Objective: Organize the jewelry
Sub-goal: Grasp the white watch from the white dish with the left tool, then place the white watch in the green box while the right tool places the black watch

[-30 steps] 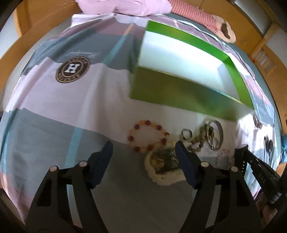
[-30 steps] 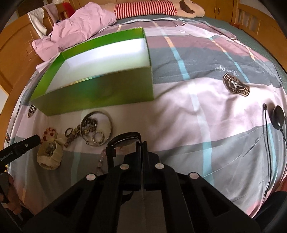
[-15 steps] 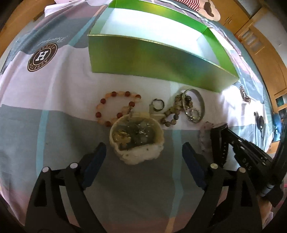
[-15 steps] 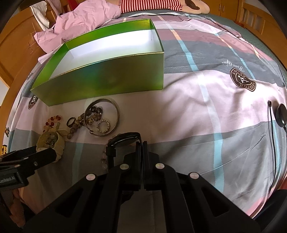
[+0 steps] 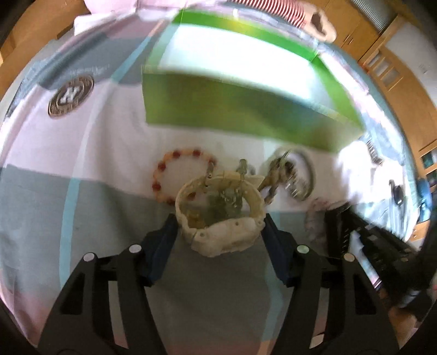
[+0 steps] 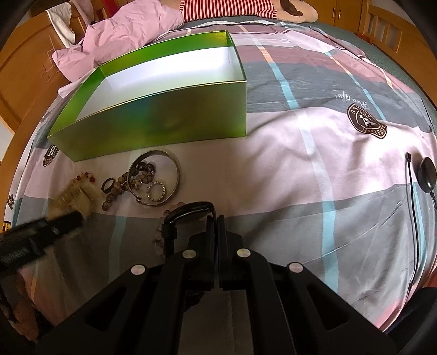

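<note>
A wide cream bracelet point(image 5: 218, 240) with small trinkets lying inside its ring sits between the blue pads of my left gripper point(image 5: 220, 232). The jaws are closing, and both pads touch its sides. The left wrist view is blurred. Behind it lie a red and orange bead bracelet point(image 5: 174, 155), a metal bangle point(image 6: 155, 177), a brown bead string point(image 6: 117, 188) and a small sparkly ring point(image 6: 156, 191). My right gripper point(image 6: 215, 224) is shut on a thin black band point(image 6: 191, 211) that arcs to its left. The open green box point(image 6: 153, 128) stands behind the jewelry.
Everything rests on a pink and grey plaid bedspread point(image 6: 300, 153). A pale pink bead bracelet point(image 6: 161, 237) lies under the black band. A black puck with a cable point(image 6: 427, 174) is at the right. Crumpled pink cloth point(image 6: 123, 32) and a striped plush toy point(image 6: 232, 8) lie behind the box.
My left gripper has moved in over the cream bracelet, opened wider, then narrowed until its pads reached the bracelet's sides. The right gripper has kept still, shut on the black band.
</note>
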`<state>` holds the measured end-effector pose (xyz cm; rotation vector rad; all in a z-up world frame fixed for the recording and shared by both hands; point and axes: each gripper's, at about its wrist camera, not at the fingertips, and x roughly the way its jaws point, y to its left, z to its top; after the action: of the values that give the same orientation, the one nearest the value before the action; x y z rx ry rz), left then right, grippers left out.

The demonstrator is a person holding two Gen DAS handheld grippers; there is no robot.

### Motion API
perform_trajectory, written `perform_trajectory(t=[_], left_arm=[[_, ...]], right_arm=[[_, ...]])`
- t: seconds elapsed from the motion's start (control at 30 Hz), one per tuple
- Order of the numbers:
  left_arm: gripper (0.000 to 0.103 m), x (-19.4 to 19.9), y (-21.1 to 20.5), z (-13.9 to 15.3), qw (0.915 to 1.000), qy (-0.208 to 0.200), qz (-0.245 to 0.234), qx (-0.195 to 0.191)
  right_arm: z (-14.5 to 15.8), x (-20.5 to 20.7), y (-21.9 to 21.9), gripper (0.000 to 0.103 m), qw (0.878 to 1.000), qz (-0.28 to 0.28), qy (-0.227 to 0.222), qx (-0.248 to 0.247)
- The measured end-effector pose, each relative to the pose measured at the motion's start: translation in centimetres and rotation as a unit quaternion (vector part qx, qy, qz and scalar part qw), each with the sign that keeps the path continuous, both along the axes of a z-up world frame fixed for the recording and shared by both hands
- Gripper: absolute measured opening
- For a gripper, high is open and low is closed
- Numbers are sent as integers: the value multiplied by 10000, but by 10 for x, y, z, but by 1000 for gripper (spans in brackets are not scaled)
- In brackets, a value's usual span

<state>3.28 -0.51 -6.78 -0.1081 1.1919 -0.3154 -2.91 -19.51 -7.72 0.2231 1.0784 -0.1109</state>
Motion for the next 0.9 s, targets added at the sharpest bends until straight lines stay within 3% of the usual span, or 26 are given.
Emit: perform_trajectory(t=[0.1, 0.2, 0.33, 0.6, 0.73, 0.87, 0.9], left_arm=[[62, -3, 1, 22, 9982, -480, -47, -363], [62, -3, 0, 34, 9958, -702, -94, -577], [62, -6, 12, 37, 9951, -713, -118, -680], [62, -5, 15, 24, 9977, -498, -53, -448], [62, -5, 17, 22, 9980, -471, -59, -418], [62, -5, 18, 21, 9982, -452, -59, -382], [62, -5, 17, 21, 9983, -450, -57, -374]], right_arm=[[0, -1, 0, 3, 10000, 1, -8, -5], [0, -2, -1, 3, 10000, -4, -13, -6], [0, -2, -1, 3, 10000, -12, -22, 10], [-6, -1, -3, 4, 10000, -56, 33, -40], [-11, 2, -3, 18, 9999, -57, 118, -84], [-12, 0, -2, 16, 9999, 2, 104, -94], [-11, 0, -1, 3, 10000, 25, 76, -41]])
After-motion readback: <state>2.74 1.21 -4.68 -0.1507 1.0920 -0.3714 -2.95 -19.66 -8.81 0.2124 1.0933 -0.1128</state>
